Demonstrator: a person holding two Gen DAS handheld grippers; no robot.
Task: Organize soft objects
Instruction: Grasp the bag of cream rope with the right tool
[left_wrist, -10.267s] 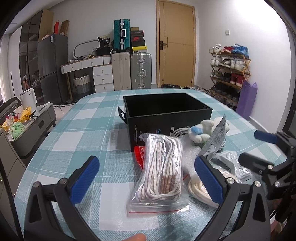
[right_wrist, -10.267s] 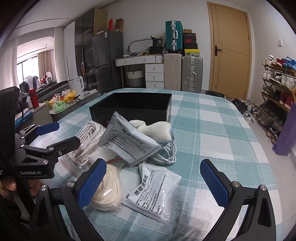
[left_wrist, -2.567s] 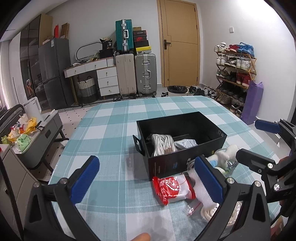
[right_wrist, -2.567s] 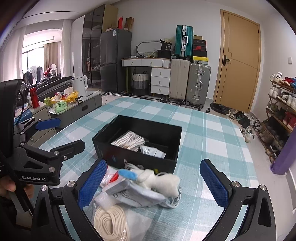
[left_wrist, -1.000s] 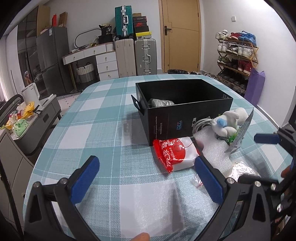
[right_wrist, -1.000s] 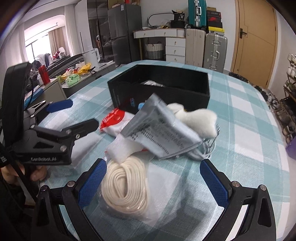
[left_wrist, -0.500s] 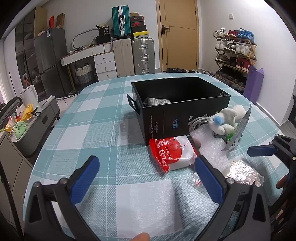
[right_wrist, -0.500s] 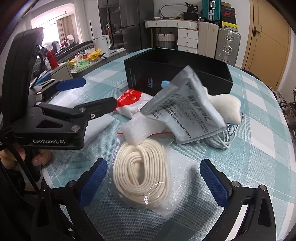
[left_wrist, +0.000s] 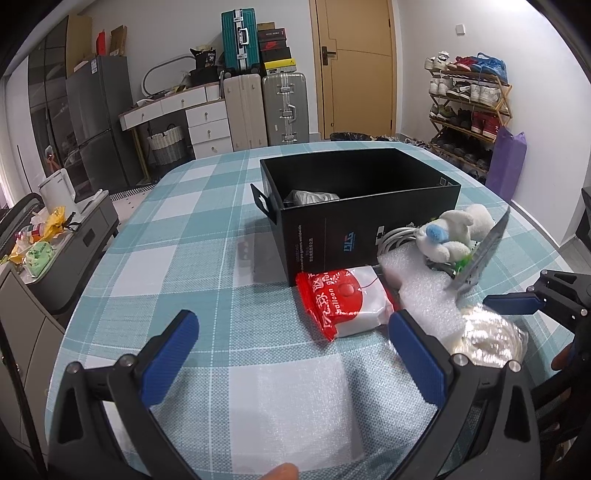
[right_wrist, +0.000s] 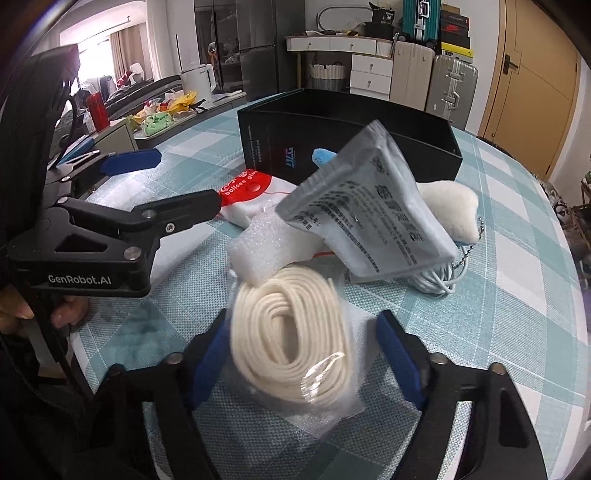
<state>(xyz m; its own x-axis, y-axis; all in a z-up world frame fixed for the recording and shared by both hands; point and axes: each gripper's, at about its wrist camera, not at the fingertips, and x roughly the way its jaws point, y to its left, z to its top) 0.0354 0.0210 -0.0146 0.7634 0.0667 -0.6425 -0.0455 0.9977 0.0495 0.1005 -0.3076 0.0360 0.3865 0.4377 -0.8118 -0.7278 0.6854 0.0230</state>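
While closing — rope bag (right_wrist: 291, 332) between fingers (right_wrist: 397, 354)

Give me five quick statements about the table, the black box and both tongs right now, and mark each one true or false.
1. The right tongs straddle a bagged coil of cream rope; their jaws have just been closing. True.
2. The left tongs hold the red and white packet. False: they are open and hold nothing.
3. The black box is empty. False: a grey pouch lies inside.
4. The plush toy lies outside the box. True.
5. The tablecloth is plain white. False: teal and white checks.
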